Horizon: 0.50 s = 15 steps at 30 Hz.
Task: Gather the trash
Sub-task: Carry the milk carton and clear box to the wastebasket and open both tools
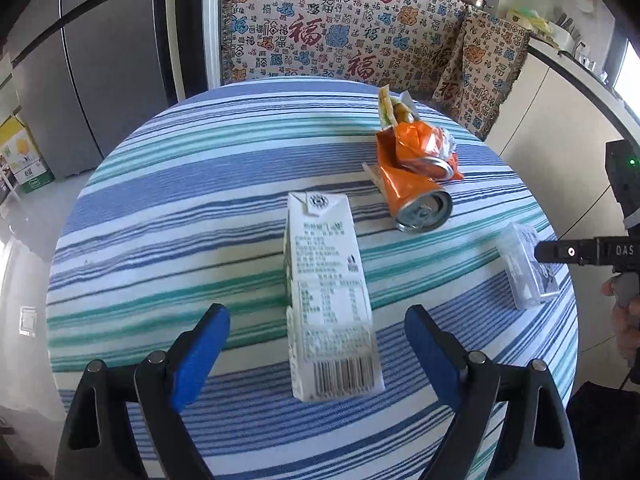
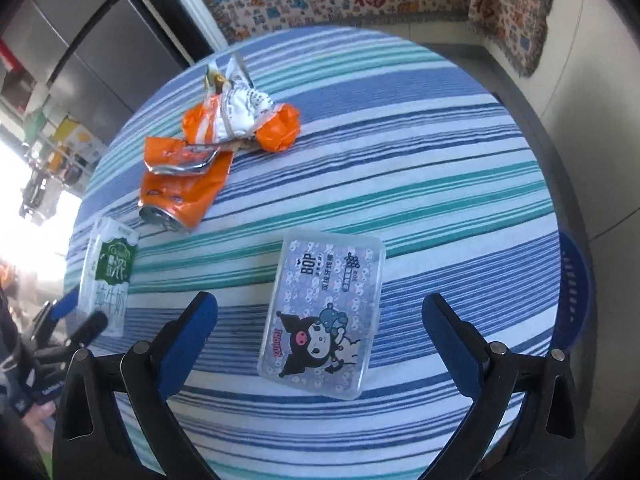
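The round table (image 1: 168,216) under its blue, green and white striped cloth fills both views; everything lies on it ahead of the fingers; the milk carton (image 1: 330,292) lies flat between the blue pads of the left gripper (image 1: 318,344), its long axis running straight away along the fingers, barcode end nearest, folded top pointing to the far side; both pads stand well apart from its sides, spread wide and holding nothing; in the right wrist view the same carton (image 2: 110,276) sits beyond the left-hand finger; the clear plastic floss-pick box (image 2: 322,312) with a cartoon label lies flat between the pads of the right gripper (image 2: 320,324), long axis tilted slightly rightward away from the fingers, cartoon end nearest; those fingers too are wide open, touching nothing; farther ahead of the left gripper's right finger lies the crushed orange can (image 1: 416,196), its round end facing back toward the camera; just behind it, touching, the crumpled orange wrapper (image 1: 420,140)
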### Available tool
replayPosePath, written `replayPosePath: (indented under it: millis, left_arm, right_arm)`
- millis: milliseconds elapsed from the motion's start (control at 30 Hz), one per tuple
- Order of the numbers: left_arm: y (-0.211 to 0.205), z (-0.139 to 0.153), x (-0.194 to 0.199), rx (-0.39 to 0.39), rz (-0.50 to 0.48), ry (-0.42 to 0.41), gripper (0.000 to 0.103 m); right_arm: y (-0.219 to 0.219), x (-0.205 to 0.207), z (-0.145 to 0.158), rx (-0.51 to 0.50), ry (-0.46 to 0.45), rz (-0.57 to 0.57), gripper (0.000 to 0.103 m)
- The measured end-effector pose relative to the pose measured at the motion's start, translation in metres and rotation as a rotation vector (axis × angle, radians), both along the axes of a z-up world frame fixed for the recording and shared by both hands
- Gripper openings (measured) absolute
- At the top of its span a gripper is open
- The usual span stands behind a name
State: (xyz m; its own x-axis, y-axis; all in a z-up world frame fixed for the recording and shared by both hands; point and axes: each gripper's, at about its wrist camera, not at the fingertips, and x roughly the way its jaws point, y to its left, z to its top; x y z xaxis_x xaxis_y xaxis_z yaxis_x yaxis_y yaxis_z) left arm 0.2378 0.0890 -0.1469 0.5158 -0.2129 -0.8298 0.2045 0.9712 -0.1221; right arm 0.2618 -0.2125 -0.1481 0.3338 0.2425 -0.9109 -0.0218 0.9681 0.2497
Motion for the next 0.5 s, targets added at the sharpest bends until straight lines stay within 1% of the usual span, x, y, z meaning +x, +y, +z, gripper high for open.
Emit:
replayPosePath:
  millis: [33,100,133,167,233,267,300,367,433,500]
  left_arm:
    - [-0.003,0.0,0.005,0.024,-0.002,0.01,0.091]
    - [-0.012,-0.003,0.019,0.084,-0.021,0.037,0.09]
    - [-0.016,-0.006,0.024,0.109,-0.029,0.053,0.087]
    - [-0.019,-0.009,0.026,0.129,-0.037,0.064,0.081]
    - [-0.024,-0.012,0.028,0.153,-0.043,0.082,0.045]
    - [-0.025,-0.013,0.027,0.145,-0.043,0.088,0.039]
    - [-0.024,-0.013,0.025,0.133,-0.036,0.082,0.04]
    - [-0.02,-0.009,0.019,0.109,-0.025,0.061,0.039]
    - [-0.018,-0.001,0.01,0.078,-0.019,0.043,0.039]
    - [-0.023,0.008,0.001,0.052,-0.029,0.02,0.039]
  right_arm:
    - [0.003,0.005,-0.002,0.017,0.049,0.015,0.102]
    - [0.01,0.009,-0.007,0.009,0.101,0.024,0.102]
    - [0.013,0.012,-0.01,-0.014,0.116,0.025,0.102]
    - [0.018,0.014,-0.013,-0.046,0.122,0.028,0.101]
    - [0.025,0.018,-0.018,-0.088,0.136,0.036,0.098]
    - [0.027,0.018,-0.022,-0.096,0.147,0.038,0.086]
    - [0.027,0.017,-0.025,-0.097,0.156,0.039,0.066]
    - [0.023,0.014,-0.024,-0.087,0.141,0.024,0.066]
    - [0.015,0.006,-0.014,-0.091,0.096,0.023,0.066]
    - [0.008,-0.004,-0.005,-0.068,0.055,0.029,0.066]
